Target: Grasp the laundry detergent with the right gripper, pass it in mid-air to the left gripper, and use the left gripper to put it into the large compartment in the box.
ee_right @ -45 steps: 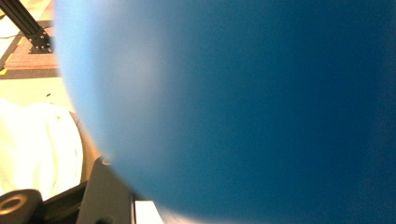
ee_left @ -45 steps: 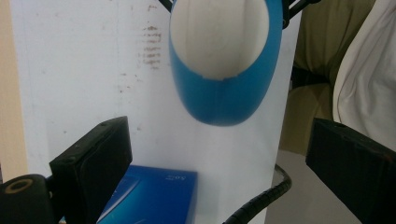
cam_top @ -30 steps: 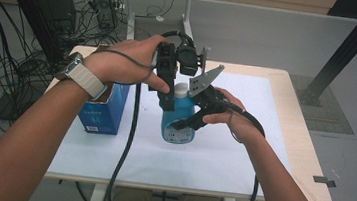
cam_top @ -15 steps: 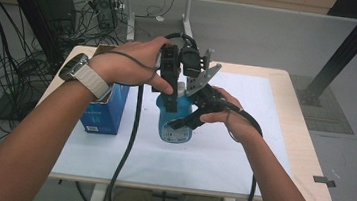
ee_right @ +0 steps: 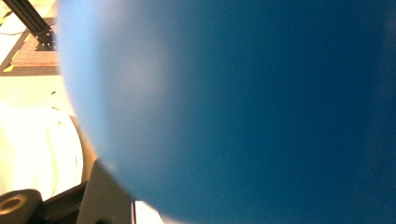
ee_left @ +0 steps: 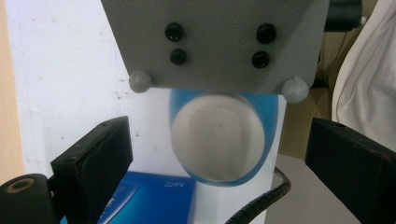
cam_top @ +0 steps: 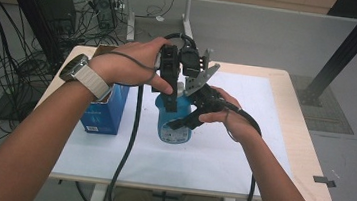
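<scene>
1. Cables are trailing over the grey floor behind a pale wooden table [cam_top: 306, 159], and a white sheet [cam_top: 241, 152] is covering most of its top.
2. Standing upright near the middle of that sheet is a blue bottle [cam_top: 176, 125] with a white cap [ee_left: 217, 135]; a blue box [cam_top: 106, 110] is sitting just beside it, on the person's left.
3. The right gripper [cam_top: 184, 123] is pressing against the bottle's side, and the right gripper view is showing blue plastic blurred right up against the lens. It looks clenched on the bottle, though the jaws themselves are hidden.
4. The left gripper [cam_top: 172, 97] is hanging over the top of the bottle. Its own view is looking straight down at the cap, with both jaws standing wide apart on either side and touching nothing.
5. The work in hand is probably taking hold of the cap while the other claw steadies the body.
6. Risks from here:
   - closing off-centre, so the jaws are sliding off the rounded cap;
   - pushing down or sideways too hard, tipping the bottle toward the box;
   - the two grippers, crowding each other, colliding above the bottle.
</scene>
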Demonstrator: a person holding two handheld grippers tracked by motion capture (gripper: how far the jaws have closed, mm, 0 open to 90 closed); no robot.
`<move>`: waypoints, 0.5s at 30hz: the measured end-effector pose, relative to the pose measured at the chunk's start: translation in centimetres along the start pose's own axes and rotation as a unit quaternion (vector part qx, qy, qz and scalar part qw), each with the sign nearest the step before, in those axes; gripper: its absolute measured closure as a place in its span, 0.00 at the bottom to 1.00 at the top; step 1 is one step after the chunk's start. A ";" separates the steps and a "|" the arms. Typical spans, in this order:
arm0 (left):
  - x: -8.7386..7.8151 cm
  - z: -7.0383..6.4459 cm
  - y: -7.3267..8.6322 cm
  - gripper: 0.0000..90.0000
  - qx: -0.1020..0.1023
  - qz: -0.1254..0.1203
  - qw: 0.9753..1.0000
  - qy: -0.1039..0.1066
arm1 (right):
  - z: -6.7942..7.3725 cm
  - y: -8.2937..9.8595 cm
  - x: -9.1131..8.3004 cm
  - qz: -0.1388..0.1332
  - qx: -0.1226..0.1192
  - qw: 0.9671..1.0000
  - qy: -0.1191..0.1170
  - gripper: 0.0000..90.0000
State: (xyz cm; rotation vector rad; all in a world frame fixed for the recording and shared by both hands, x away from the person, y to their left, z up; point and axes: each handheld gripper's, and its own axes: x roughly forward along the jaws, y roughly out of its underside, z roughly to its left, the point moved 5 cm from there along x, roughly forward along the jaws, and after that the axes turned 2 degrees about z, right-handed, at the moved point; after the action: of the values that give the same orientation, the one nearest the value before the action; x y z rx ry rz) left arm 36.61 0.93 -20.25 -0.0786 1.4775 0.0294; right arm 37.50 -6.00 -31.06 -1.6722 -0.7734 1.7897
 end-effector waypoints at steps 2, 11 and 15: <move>0.0 0.0 0.0 0.09 0.000 -0.001 1.000 0.000 | 0.0 0.0 0.0 -0.001 -0.001 1.000 -0.001 0.48; 0.1 0.0 0.1 0.09 0.000 -0.002 1.000 0.000 | 0.0 0.0 -0.1 -0.002 0.000 1.000 0.002 0.48; 0.2 0.0 0.2 0.09 0.002 -0.001 1.000 0.000 | -0.1 0.0 -0.1 -0.003 0.002 1.000 0.001 0.48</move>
State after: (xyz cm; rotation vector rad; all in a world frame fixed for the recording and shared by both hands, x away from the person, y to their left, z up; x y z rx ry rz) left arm 36.64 1.10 -20.43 -0.0764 1.4765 0.0258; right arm 37.56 -6.03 -31.01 -1.6669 -0.7725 1.7849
